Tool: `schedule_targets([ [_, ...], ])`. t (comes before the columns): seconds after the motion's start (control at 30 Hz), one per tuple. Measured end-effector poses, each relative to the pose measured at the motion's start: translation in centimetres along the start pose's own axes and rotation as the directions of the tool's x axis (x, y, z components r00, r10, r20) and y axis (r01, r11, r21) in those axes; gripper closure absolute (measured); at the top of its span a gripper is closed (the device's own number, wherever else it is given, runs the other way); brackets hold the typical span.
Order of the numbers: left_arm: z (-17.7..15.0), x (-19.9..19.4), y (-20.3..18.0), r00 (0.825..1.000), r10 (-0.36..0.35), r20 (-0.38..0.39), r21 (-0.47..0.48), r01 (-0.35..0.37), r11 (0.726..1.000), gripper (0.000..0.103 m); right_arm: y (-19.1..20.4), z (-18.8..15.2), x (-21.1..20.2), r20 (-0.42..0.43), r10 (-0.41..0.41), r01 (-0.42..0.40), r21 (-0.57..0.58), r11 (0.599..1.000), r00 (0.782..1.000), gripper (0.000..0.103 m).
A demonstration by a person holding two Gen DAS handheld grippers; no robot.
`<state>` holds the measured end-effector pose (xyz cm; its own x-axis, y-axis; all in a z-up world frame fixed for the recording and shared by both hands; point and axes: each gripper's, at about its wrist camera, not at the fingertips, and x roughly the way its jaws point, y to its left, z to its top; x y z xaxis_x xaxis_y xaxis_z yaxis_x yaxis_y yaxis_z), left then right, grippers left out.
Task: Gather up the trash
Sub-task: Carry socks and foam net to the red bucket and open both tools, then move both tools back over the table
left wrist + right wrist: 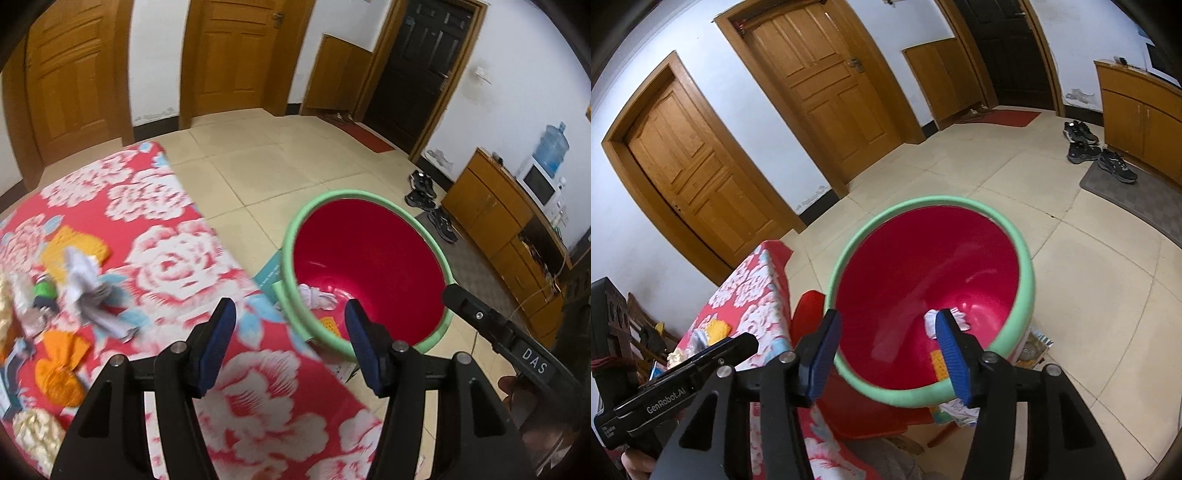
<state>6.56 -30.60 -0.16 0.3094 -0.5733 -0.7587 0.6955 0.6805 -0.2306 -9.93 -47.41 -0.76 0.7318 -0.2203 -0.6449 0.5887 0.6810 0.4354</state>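
Trash: crumpled white paper [86,284] lies on the table's flowered cloth [177,266], well to the left of the bin, among orange sponge pieces [61,365], a small green-capped item [46,290] and pale scraps; this cluster is blurred in the left wrist view.
Bin: a red bin [369,258] with a pale green rim [923,206] stands just beside the table's edge, its mouth tilted toward both cameras.
Bin contents: a white crumpled wad [955,319] and a small orange sponge piece [328,325] lie at the bottom of the bin.
Left gripper [290,349]: held above the table's edge next to the bin, pointing forward and down; its blue-padded jaws are spread wide with nothing between them.
Right gripper [888,354]: held over the near rim of the bin, aimed into its mouth; its jaws are also spread wide and empty, and the right pad overlaps the white wad in the view without closing on it.
Each gripper in the other's view: the black body of the right gripper crosses the lower right of the left wrist view beside the bin; the left one shows at the lower left of the right wrist view, over the table.
Behind the bin: tiled floor [997,177], wooden doors [820,85] and dark shoes [1100,153].
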Motion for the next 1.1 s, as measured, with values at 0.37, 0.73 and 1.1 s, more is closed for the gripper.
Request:
schedule_targets([
  [0.37, -1.5, -3.9, 4.6, 0.996, 0.087, 0.024, -0.110, -0.084, 0.990, 0.042, 3.3, -1.3, -0.3, -0.038, 0.060, -0.062, -0.053, 0.997, 0.997, 0.045],
  [0.73, -3.6, -8.0, 9.5, 0.978, 0.201, 0.053, -0.199, -0.186, 0.962, 0.042, 7.1, -3.0, 0.2, -0.096, 0.110, -0.120, -0.108, 0.987, 0.989, 0.041],
  [1.1, -5.3, -10.5, 14.0, 0.963, 0.263, 0.054, -0.284, -0.238, 0.929, 0.042, 9.9, -4.4, 0.6, -0.137, 0.117, -0.137, -0.153, 0.979, 0.984, 0.039],
])
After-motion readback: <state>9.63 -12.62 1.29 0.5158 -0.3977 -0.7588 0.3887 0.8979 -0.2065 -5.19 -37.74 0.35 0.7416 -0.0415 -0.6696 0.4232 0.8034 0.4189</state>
